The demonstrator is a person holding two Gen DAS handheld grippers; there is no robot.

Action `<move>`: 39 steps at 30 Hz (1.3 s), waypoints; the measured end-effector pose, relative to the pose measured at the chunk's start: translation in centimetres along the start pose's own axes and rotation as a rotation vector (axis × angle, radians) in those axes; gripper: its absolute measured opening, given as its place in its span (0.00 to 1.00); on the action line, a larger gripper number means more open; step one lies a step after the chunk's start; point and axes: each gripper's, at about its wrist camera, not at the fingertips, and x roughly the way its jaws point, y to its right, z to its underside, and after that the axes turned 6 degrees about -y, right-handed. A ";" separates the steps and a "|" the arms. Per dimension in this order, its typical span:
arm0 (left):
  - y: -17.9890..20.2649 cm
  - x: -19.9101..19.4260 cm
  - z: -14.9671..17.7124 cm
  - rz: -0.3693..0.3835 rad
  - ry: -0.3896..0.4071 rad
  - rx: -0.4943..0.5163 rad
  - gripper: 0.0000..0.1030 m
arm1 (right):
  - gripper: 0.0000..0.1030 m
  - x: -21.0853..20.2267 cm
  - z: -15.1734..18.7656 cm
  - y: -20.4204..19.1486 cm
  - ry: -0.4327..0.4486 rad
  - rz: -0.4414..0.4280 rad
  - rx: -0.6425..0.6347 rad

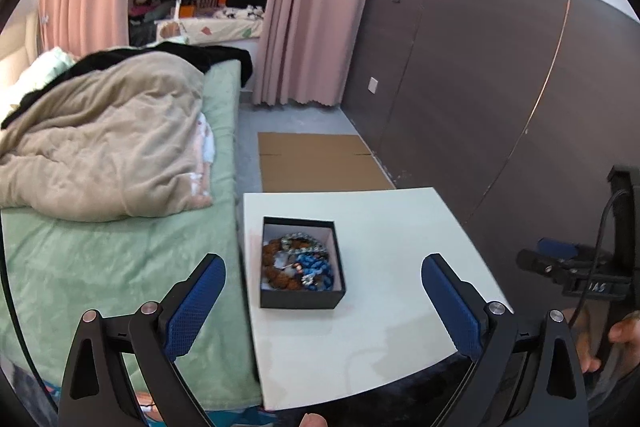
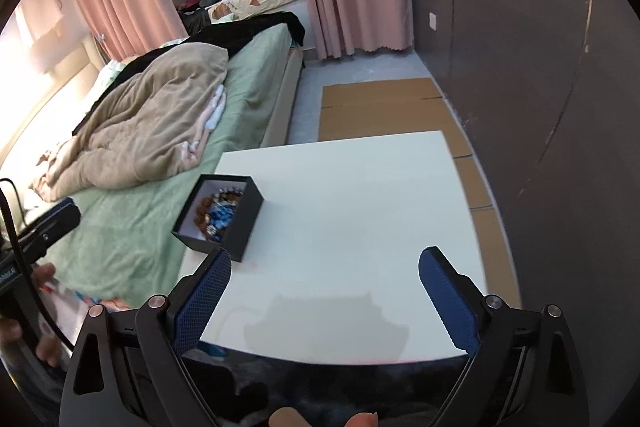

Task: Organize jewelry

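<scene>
Hardly any writing can be read. In the left wrist view, the black body of the right tongs (image 1: 592,285) carries pale letters too blurred to make out. In the right wrist view, a white label on the left tongs (image 2: 8,273) is cut off at the edge.

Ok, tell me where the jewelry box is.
The black jewelry box sits open on the white table, near its edge beside the bed, left of centre in both wrist views.

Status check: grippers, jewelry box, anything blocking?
Left gripper open, empty. Right gripper open, empty. Black box on white table, beaded jewelry inside. Nothing in the way.
</scene>
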 end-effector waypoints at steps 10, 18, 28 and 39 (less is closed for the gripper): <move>1.1 -1.6 4.5 -0.031 0.028 0.044 0.96 | 0.92 -2.4 4.3 1.0 0.084 0.011 -0.053; 1.9 -2.1 6.4 0.001 0.040 0.043 0.96 | 0.92 -3.0 6.7 0.6 0.127 0.022 -0.075; 2.2 -1.7 7.0 -0.034 0.046 0.029 1.00 | 0.95 -4.6 7.9 0.4 0.233 0.102 -0.058; 2.2 -1.4 7.1 -0.041 0.030 0.039 1.00 | 0.95 -4.1 7.7 0.7 0.198 0.063 -0.052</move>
